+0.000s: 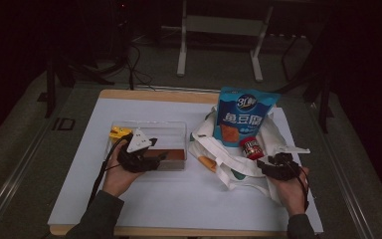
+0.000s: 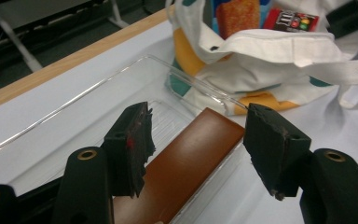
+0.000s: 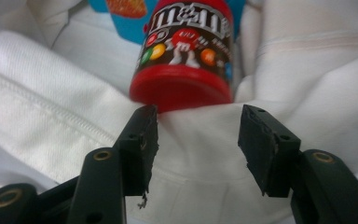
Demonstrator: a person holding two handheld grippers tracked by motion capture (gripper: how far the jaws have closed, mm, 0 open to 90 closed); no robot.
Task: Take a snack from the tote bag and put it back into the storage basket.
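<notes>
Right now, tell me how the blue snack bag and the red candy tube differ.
The blue snack bag is a flat, tall pouch standing upright out of the white tote bag; the red candy tube is a small round canister lying tipped at its foot. Both rest in the tote.

Brown bar (image 2: pixel 186 158) cut off by the bottom edge in the left gripper view, near end hidden behind the jaws. Candy tub (image 3: pixel 186 51) cropped at the top in the right gripper view, label blurred. Snack bag (image 1: pixel 242 119) bottom buried in the tote (image 1: pixel 229 164).
</notes>
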